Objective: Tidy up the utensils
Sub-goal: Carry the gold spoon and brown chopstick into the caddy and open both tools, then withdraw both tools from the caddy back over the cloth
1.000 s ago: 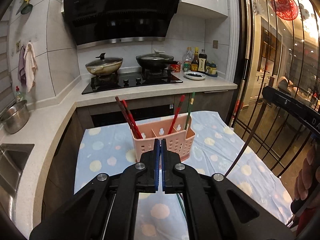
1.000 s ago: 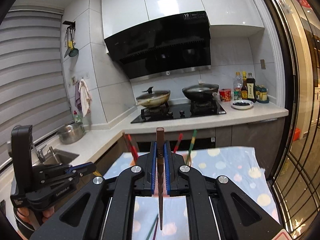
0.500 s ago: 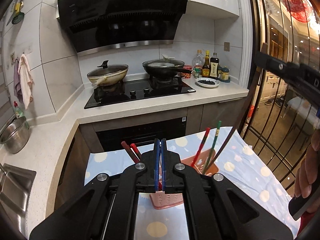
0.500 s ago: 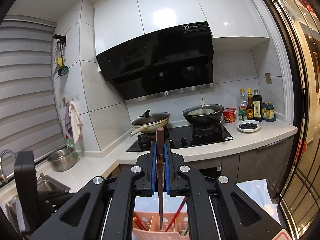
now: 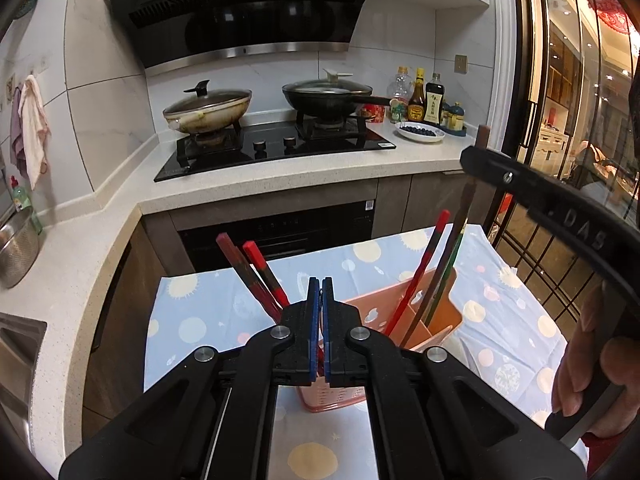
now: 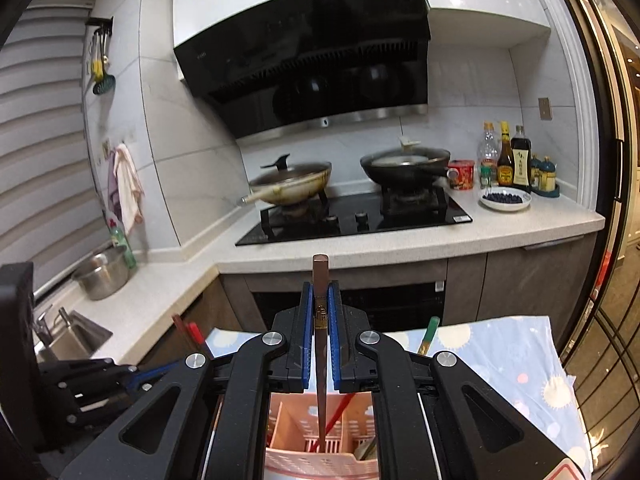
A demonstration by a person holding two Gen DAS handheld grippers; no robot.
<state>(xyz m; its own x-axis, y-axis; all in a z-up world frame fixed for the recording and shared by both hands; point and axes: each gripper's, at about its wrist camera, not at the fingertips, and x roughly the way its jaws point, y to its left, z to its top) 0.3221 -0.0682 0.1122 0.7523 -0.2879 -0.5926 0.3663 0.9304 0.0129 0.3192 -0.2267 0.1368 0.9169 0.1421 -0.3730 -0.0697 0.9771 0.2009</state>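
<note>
The right gripper (image 6: 320,312) is clamped on a brown chopstick (image 6: 320,344), which stands upright between the blue pads with its square top above the fingertips and its thin end down inside the pink holder (image 6: 320,452). In the left wrist view that same chopstick (image 5: 464,216) slants down into the right-hand part of the holder (image 5: 448,320), beside a red chopstick (image 5: 420,272) and a green-tipped one; which compartment it enters cannot be told. The left gripper (image 5: 321,292) has its jaws together with nothing between them and hangs just in front of the holder, covering its near wall. Two red and dark chopsticks (image 5: 256,272) lean toward the left out of the holder's left side. The holder stands on a table (image 5: 208,312) covered with a light blue spotted cloth, away from the table's far edge; bare cloth lies open to its left and right. Beyond the far edge runs a gap, then the dark oven front and the pale countertop (image 5: 280,184) with the black hob. A hand (image 5: 588,376) grips the right gripper's handle near the table's right edge.
</note>
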